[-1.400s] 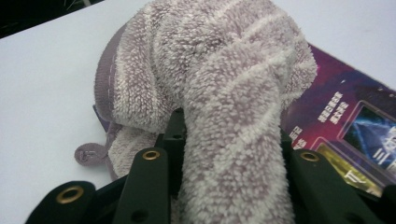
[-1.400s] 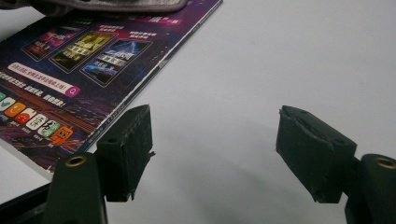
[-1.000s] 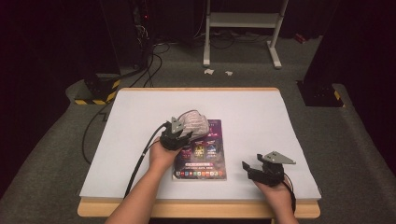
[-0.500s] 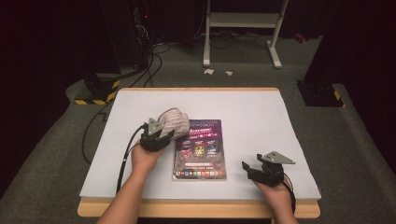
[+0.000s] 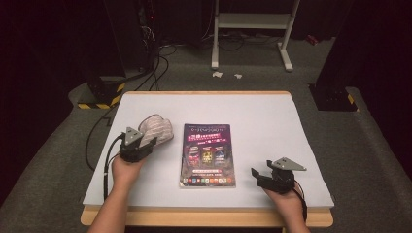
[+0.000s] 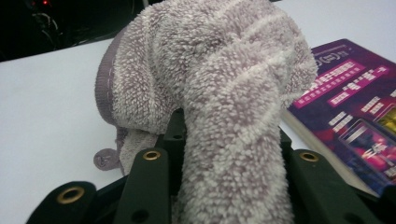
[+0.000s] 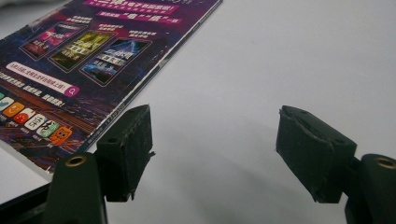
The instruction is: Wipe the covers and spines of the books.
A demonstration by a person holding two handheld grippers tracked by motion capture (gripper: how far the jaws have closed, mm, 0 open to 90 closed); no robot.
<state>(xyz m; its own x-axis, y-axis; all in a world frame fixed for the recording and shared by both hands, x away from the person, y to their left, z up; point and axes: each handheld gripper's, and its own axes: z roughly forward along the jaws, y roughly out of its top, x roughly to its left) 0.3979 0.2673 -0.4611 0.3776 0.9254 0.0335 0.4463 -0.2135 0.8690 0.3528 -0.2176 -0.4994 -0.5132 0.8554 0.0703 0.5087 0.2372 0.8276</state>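
Note:
A bunched grey-lilac striped towel [image 5: 156, 130] is pinched in my left gripper [image 5: 141, 141], which is shut on it at the left of the white table. The left gripper view has the terry cloth [image 6: 219, 107] bulging up between the two black jaws, just left of the magazine [image 6: 359, 116]. A purple magazine [image 5: 208, 154] lies flat at the table's middle. My right gripper [image 5: 262, 175] rests near the front right edge, open, with bare tabletop between its jaws; the right gripper view puts the magazine [image 7: 88, 60] off to its left.
The white table top [image 5: 262, 121] has a wooden front edge. Beyond it on the dark floor stand a white metal frame [image 5: 252, 29], cables and a yellow-black striped base [image 5: 99, 97].
My left hand has carried the towel leftward, off the magazine's upper left corner and onto the bare table beside it. The right gripper has stayed put.

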